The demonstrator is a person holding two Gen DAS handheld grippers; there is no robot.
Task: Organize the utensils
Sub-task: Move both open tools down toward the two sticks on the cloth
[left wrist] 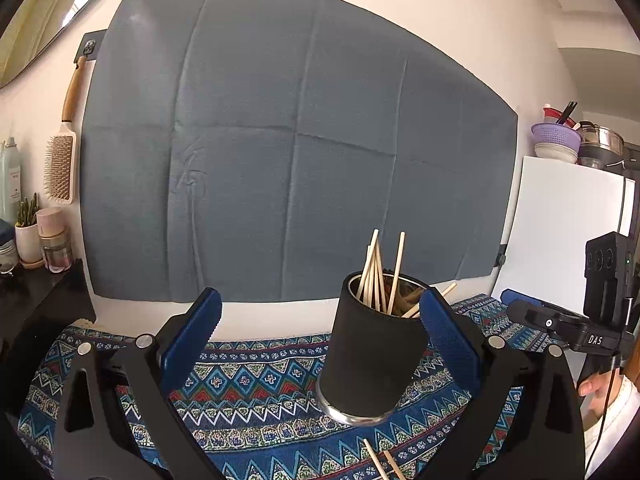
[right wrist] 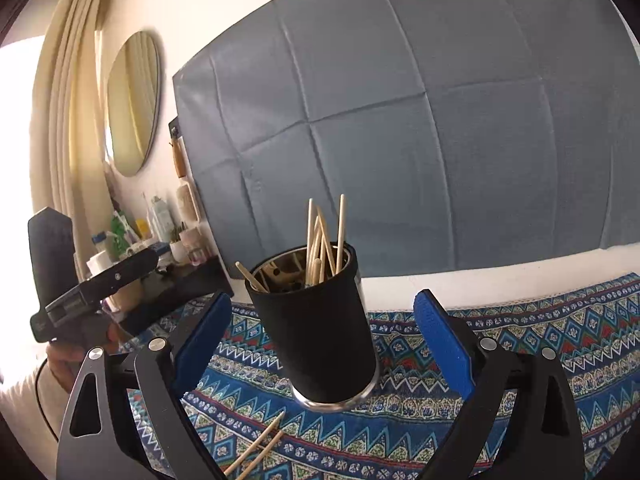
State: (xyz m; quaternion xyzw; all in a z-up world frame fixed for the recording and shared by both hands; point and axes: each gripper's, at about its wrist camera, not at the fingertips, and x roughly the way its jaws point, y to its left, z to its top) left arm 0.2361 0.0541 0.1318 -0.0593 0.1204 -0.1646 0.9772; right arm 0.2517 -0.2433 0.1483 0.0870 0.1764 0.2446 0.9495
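Note:
A black cup with a steel rim stands upright on the patterned cloth, with several wooden chopsticks sticking out of it. More loose chopsticks lie flat on the cloth in front of it. My left gripper is open, its blue pads wide apart; the cup stands just inside its right pad, apart from the left one. My right gripper is open too, with the cup between its blue pads and clear of both. Each gripper shows at the edge of the other's view.
The blue patterned cloth covers the table against a wall hung with a grey sheet. A dark shelf at the left holds bottles and a small plant. A white fridge stands at the right.

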